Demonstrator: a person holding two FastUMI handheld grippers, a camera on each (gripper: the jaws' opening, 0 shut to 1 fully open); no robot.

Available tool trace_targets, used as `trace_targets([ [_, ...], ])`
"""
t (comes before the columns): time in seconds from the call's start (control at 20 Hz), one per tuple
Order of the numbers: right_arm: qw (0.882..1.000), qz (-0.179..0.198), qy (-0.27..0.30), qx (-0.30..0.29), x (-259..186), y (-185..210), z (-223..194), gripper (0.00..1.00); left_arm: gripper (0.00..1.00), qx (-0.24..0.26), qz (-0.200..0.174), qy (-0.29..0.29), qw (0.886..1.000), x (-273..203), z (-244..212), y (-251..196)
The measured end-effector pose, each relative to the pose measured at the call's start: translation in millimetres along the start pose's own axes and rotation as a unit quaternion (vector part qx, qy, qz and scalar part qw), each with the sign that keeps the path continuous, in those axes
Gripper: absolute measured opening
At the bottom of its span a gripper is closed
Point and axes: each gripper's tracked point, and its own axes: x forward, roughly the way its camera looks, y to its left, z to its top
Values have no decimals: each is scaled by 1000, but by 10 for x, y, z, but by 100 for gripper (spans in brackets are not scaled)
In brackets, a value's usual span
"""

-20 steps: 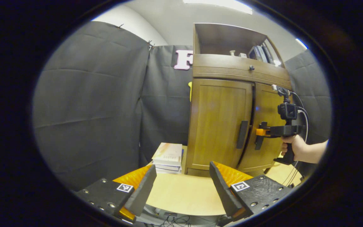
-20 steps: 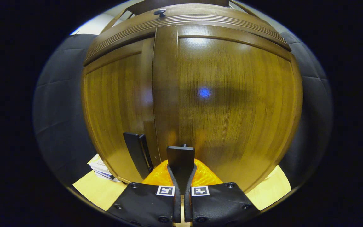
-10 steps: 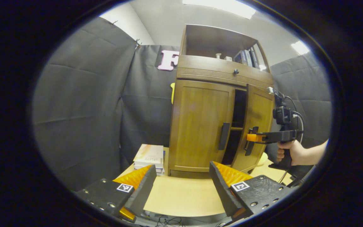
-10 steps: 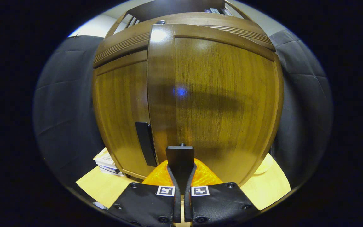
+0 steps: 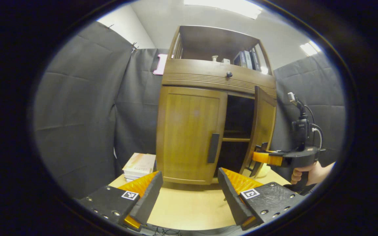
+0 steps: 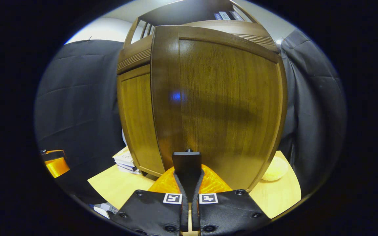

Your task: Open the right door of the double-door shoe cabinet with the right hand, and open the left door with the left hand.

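Shoe cabinet (image 5: pixel 208 82) upright on the light wooden table (image 5: pixel 189 206), against the black cloth. Right door (image 5: pixel 263 127) swung well out, dark interior and a shelf (image 5: pixel 236 139) exposed behind it. Right gripper (image 6: pixel 187 170) clamped on that door's black handle (image 6: pixel 187 164), both fingers pressed against it, jaws nearly closed; seen from the left gripper view at the door's edge with a hand (image 5: pixel 310 173) on the grip. Left door (image 5: pixel 190 137) closed, its handle (image 5: pixel 213 148) untouched. Left gripper (image 5: pixel 189 193) spread wide, holding nothing, well short of the cabinet. Stack of books (image 5: pixel 138 165) just left of the cabinet.
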Motion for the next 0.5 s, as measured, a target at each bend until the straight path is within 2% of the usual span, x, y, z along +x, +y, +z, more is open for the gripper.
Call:
trace_targets([
  [0.15, 1000, 23, -1, -2, -191, -92, -48, 6, 98, 8, 10, -1, 1000, -32, -3, -266],
  [0.2, 1000, 30, -3, -2, -254, -122, -63, 2, 98, 8, 12, -2, 1000, -48, 2, -355],
  [0.25, 999, 37, -3, -3, -292, -144, -70, 5, 98, 9, 13, -1, 1000, -99, -20, -434],
  [0.5, 998, 66, -10, -7, -616, -345, -155, 4, 96, 6, 35, -11, 999, -286, -48, -777],
])
